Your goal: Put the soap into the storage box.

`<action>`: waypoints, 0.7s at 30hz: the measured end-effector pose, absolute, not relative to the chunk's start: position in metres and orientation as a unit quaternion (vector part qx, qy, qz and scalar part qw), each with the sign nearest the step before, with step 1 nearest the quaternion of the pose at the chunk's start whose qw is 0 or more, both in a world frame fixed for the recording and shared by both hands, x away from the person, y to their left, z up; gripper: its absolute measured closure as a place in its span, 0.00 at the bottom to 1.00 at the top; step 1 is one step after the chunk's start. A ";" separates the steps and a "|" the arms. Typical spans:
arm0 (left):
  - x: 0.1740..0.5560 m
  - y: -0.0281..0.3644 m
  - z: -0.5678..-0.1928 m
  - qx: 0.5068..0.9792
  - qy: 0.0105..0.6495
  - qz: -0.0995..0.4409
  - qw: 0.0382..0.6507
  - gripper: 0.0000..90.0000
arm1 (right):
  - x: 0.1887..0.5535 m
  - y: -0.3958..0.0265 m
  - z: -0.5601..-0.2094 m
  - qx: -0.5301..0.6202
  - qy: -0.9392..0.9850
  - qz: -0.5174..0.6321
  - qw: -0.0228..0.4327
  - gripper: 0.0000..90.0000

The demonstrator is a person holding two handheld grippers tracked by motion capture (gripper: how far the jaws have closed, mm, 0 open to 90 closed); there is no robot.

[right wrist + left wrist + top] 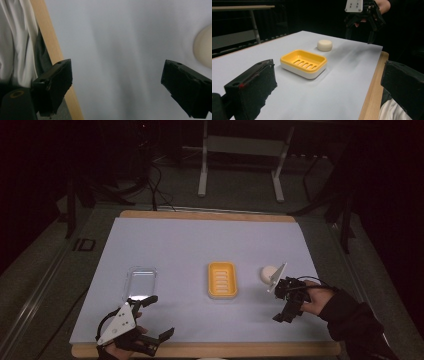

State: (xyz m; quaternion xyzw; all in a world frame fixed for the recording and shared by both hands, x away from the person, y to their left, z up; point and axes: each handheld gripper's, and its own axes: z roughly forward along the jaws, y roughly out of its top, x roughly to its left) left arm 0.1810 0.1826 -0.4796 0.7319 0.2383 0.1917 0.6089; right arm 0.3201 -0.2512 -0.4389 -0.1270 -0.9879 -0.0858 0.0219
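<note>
Lying mid-mat: soap dish (222, 280), long axis 12-to-6
Soap (268, 273): at dish's 3 o'clock
Left gripper (153, 319): spread, empty
Right gripper (281, 304): spread, empty
Left gripper view: drain slots (305, 64)

A staged recording room or lab is indicated, not a home. A wooden table (210, 215) covered by a plain pale sheet (200, 245) is set on grey carpet (240, 185). Dark surroundings are seen, with loose cables (157, 185) on the floor and a metal frame stand (240, 150) behind.
</note>
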 end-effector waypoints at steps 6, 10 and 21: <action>0.181 0.183 -0.480 0.733 0.237 0.192 0.608 0.00 | 0.322 -0.252 -0.441 -0.127 -0.989 -0.066 0.030 0.11; 0.181 0.182 -0.480 0.734 0.237 0.190 0.608 0.00 | 0.327 -0.256 -0.444 -0.133 -0.989 -0.043 0.038 0.11; 0.181 0.182 -0.480 0.735 0.236 0.187 0.607 0.00 | 0.330 -0.267 -0.451 -0.123 -0.991 -0.008 0.053 0.15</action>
